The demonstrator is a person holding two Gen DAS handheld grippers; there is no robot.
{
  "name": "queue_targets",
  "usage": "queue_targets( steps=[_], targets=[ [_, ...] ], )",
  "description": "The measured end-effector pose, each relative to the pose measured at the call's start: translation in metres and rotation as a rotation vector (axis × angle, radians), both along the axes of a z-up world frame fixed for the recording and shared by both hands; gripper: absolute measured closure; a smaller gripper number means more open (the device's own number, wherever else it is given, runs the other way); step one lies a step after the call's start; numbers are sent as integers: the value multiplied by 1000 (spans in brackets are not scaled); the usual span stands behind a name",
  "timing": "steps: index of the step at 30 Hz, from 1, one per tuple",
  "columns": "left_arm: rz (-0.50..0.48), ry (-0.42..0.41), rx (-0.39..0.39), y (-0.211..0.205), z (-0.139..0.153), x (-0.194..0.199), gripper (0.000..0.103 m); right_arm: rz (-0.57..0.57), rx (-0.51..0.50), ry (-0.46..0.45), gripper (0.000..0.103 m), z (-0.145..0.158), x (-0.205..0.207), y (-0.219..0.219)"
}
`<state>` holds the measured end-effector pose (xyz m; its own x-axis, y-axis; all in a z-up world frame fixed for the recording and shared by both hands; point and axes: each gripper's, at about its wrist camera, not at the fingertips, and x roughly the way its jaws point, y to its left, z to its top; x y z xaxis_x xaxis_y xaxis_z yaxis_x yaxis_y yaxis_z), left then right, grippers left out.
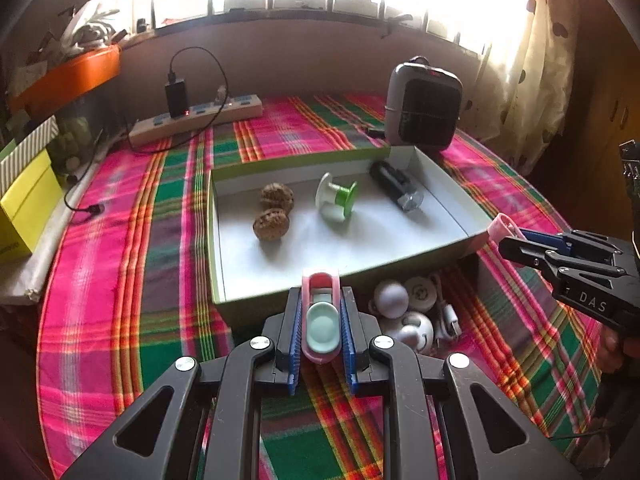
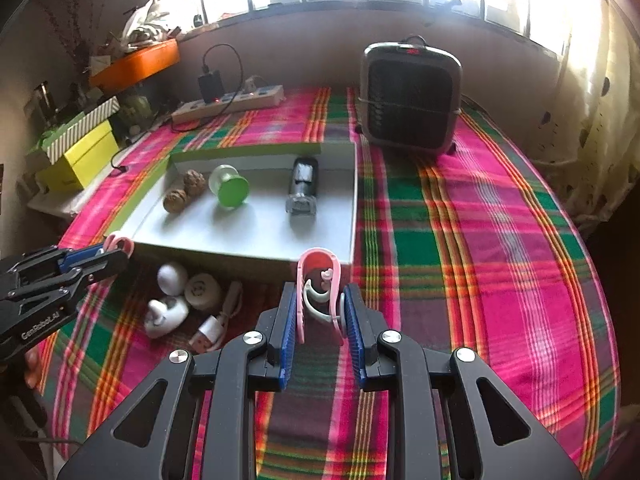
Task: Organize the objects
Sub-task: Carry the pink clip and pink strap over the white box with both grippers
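My left gripper (image 1: 321, 296) is shut on a pink clip with a mint oval pad (image 1: 322, 326), held above the near edge of the white tray (image 1: 280, 168). My right gripper (image 2: 320, 288) is shut on a pink clip with a white crescent inside (image 2: 318, 258), near the tray's front right corner. Each gripper also shows in the other's view, the right gripper (image 1: 510, 240) and the left gripper (image 2: 116, 254). In the tray lie two walnuts (image 1: 277, 197), a green spool (image 1: 338, 198) and a black torch (image 1: 396, 186). Small white round items (image 1: 392, 298) and a white cable (image 1: 450, 318) lie on the cloth before the tray.
A grey fan heater (image 1: 422, 106) stands behind the tray. A power strip with a black charger (image 1: 200, 118) lies at the back left. A yellow box (image 1: 24, 208) and an orange tray (image 1: 72, 76) sit on the left. A curtain (image 1: 532, 80) hangs on the right.
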<state>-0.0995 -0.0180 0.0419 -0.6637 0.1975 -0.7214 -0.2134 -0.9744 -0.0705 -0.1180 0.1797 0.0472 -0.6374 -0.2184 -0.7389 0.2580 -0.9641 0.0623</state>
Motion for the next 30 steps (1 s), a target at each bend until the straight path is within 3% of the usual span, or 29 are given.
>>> queue_targets(
  steps=[16, 30],
  targets=[
    [-3, -9, 15, 4, 4, -44, 87, 112, -37, -9, 79, 17, -58, -32],
    [-1, -57, 13, 9, -15, -76, 87, 182, -29, -93, 79, -6, -121, -57]
  ],
)
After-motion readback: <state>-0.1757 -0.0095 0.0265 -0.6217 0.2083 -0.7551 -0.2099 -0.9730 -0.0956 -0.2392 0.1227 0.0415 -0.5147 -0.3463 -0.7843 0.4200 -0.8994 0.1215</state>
